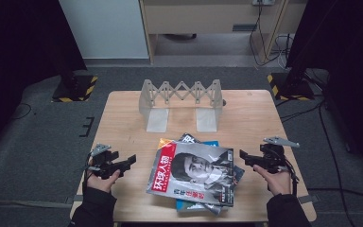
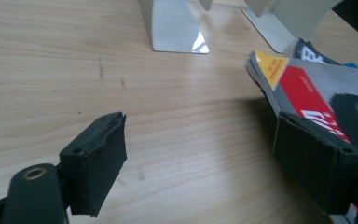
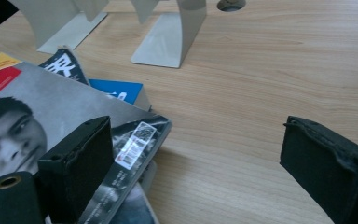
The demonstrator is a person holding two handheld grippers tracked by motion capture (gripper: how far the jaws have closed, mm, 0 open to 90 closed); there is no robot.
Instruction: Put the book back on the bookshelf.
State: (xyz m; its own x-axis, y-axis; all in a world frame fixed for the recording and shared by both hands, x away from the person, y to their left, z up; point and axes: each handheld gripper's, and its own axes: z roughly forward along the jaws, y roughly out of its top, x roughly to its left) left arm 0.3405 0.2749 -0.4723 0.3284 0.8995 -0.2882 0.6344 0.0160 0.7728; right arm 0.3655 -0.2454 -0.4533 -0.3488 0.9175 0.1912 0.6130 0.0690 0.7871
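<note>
Magazines (image 1: pixel 194 177) are lying in a loose, fanned stack at the table's (image 1: pixel 123 118) near edge, 6 o'clock from the accordion rack (image 1: pixel 182 101), which is standing bare toward 12 o'clock. The left gripper (image 1: pixel 128 161) is hovering at 9 o'clock of the stack, jaws gaping wide with nothing between them; in the left gripper view its right jaw is sitting just over the top cover's (image 2: pixel 307 93) corner, though contact cannot be told. The right gripper (image 1: pixel 244 156) is waiting at 3 o'clock of the stack, likewise spread wide and carrying nothing; in the right gripper view one jaw is overlapping the top cover's (image 3: pixel 51 112) barcode edge. Judging by the layout, the work looks barely begun: no magazine is lifted or slotted, the stack is untidy, and every piece is remaining to be picked up and stood in the rack.
</note>
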